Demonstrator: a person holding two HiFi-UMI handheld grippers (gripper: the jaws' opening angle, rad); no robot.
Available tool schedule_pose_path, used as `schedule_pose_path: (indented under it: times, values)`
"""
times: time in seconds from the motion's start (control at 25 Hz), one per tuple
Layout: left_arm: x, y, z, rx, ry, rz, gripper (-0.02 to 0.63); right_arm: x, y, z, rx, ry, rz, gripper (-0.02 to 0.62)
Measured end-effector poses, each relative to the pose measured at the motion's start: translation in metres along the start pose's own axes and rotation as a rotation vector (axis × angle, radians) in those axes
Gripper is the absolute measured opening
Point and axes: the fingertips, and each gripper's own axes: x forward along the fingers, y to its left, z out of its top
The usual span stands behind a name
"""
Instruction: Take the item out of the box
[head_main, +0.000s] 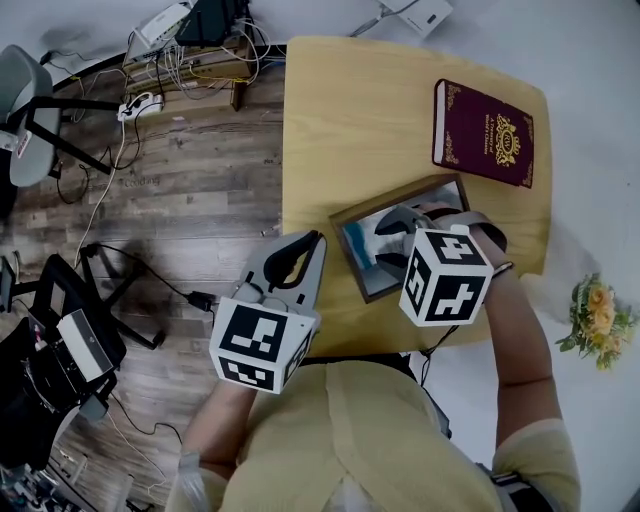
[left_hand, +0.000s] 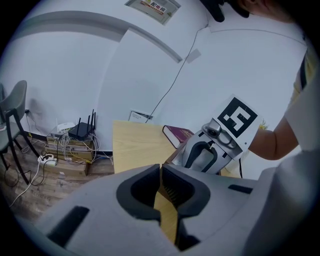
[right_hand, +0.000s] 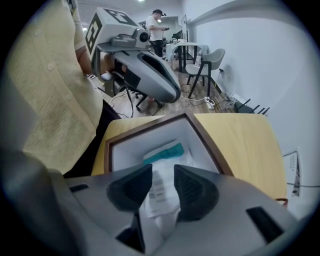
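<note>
An open box with a brown wooden rim (head_main: 345, 240) sits near the front edge of the yellow table (head_main: 340, 110). In the right gripper view, a white packet with a teal end (right_hand: 165, 155) lies inside the box (right_hand: 150, 127). My right gripper (head_main: 392, 240) hangs over the box, its jaws apart (right_hand: 162, 182), and the packet shows in the gap between them. I cannot see the pads pressing on it. My left gripper (head_main: 312, 240) is at the table's left edge, beside the box, shut with nothing in it (left_hand: 161, 172).
A dark red book (head_main: 485, 133) lies at the table's far right. Yellow flowers (head_main: 598, 315) stand to the right of the table. Office chairs (head_main: 70, 330), cables and a router (head_main: 205, 20) occupy the wooden floor to the left.
</note>
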Motion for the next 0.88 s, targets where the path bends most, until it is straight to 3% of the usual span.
schedule_pose_path:
  times: [0.48, 0.88]
  values:
    - [0.003, 0.005, -0.003, -0.019, 0.006, 0.01, 0.031, 0.014, 0.008, -0.005, -0.075, 0.055, 0.091, 0.143]
    - [0.008, 0.009, -0.004, -0.029, 0.012, 0.008, 0.031, 0.026, 0.009, -0.009, -0.112, 0.102, 0.08, 0.144]
